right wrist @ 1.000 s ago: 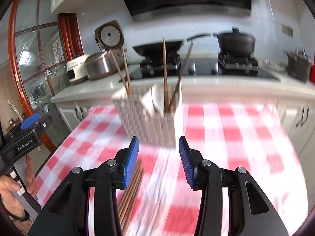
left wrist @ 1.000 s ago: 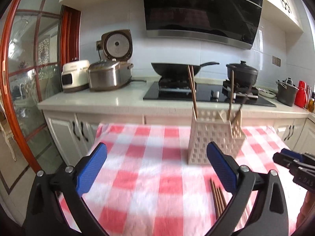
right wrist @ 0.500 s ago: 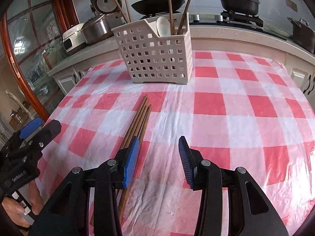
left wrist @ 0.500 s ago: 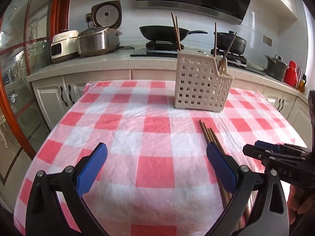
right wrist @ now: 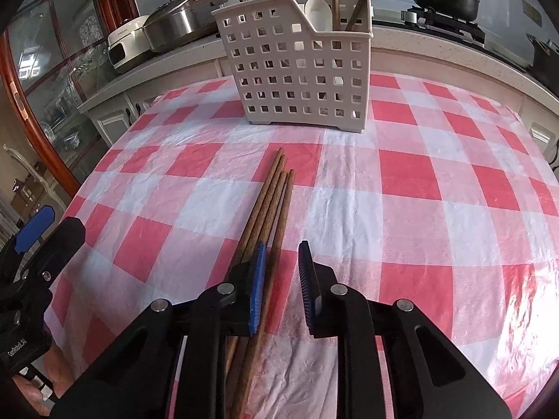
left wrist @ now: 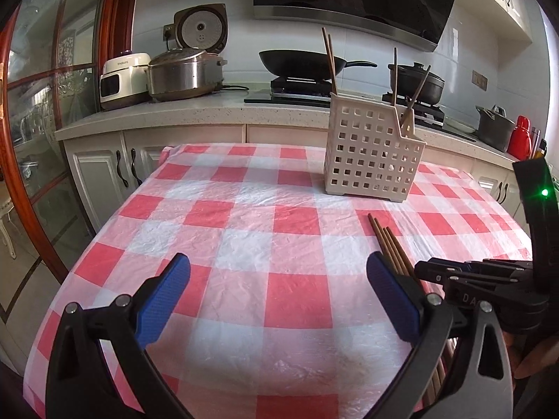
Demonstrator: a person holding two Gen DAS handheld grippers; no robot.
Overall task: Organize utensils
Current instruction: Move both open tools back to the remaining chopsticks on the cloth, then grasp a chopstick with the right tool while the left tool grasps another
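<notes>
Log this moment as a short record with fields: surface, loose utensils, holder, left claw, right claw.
surface: red and white checked tablecloth
loose utensils: four brown wooden chopsticks lying side by side on the cloth
holder: white perforated plastic utensil basket, upright, chopsticks and a white spoon inside
left claw: open, nothing between its blue pads
right claw: closing around the rightmost chopstick, pads not yet pressing on it

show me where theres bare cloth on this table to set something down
Free: the checked tablecloth left of the chopsticks, out to the table's left edge, and the stretch right of them in the right wrist view. Crowded: the strip from the white utensil basket down along the chopsticks, where the right gripper is closing its jaws over them.
</notes>
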